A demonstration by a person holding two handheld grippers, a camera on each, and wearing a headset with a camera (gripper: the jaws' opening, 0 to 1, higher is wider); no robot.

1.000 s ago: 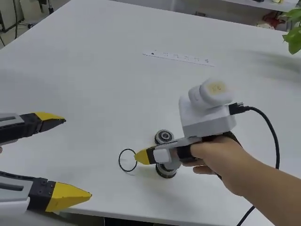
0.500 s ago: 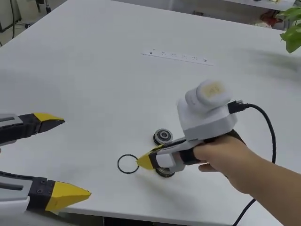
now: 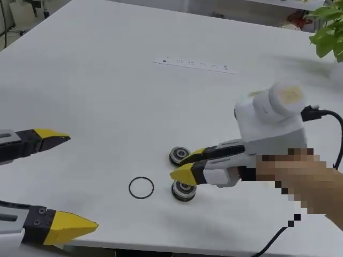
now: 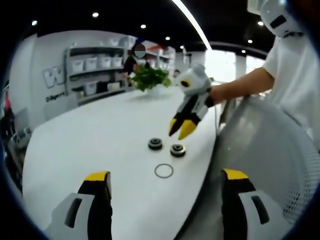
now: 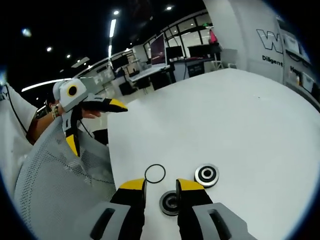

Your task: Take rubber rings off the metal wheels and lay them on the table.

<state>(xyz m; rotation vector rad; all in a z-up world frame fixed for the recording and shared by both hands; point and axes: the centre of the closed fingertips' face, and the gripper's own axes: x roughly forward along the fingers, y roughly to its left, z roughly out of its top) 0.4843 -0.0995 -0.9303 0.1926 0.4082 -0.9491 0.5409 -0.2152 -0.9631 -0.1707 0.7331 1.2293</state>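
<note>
Already one rubber ring [image 3: 141, 188] lies flat on the white desk [image 3: 107, 80], close to the near edge, with nothing touching it. Just to its right stands the near wheel [image 3: 184, 190], a metal wheel with a dark rim. The far wheel [image 3: 179, 156] stands a little behind it, and the two are apart. Whether the wheels carry rings cannot be told.

From the right, the right gripper [image 3: 185, 167] reaches in over both wheels. Its yellow tips point to the left, and in the left gripper view it hangs above the wheels, not on them. Its jaws have only a narrow gap and hold nothing. In the right gripper view the near wheel shows just under this gap.

At the left near side, the left gripper [image 3: 64, 182] is well apart from the ring and the wheels. Its jaws are wide apart and hold nothing.

On the far side of the desk lies a thin white strip [image 3: 194, 65] with small marks. A green plant [image 3: 327, 32] is at the far right corner, and a black cable [image 3: 329, 118] comes out of the right gripper.
</note>
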